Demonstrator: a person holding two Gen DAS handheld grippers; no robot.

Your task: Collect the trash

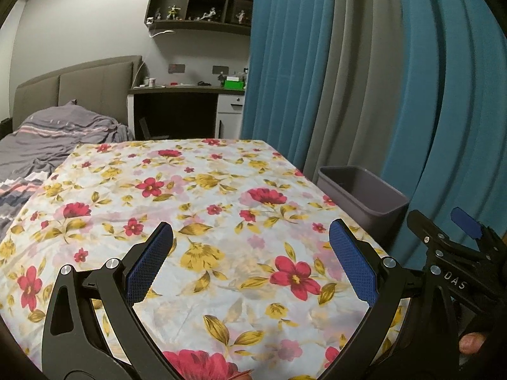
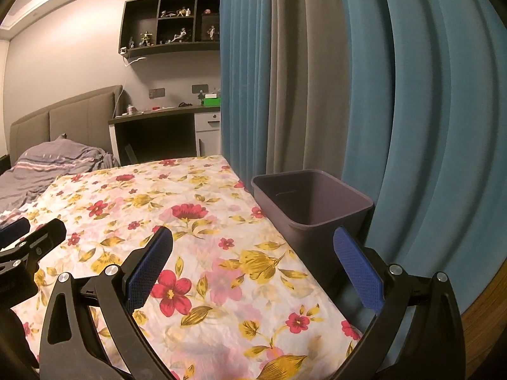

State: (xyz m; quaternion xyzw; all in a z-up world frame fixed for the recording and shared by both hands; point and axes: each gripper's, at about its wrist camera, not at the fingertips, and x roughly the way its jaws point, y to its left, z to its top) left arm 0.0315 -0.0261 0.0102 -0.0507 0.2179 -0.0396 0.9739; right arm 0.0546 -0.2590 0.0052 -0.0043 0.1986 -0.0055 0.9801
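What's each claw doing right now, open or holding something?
Left claw: open, holding nothing.
Right claw: open, holding nothing.

Matt plastic bin [image 2: 312, 209], creased floral cloth [image 1: 190, 196], textured fingers [image 1: 149, 262].

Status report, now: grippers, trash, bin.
Left gripper open, empty, over floral tablecloth. Right gripper open, empty. No trash visible on cloth. Purple bin off table's right edge, nothing blocking it.

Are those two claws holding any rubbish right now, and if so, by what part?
Nothing is held. The left claw and the right claw both stand open and empty above the flowered tablecloth; the bin waits beside it.
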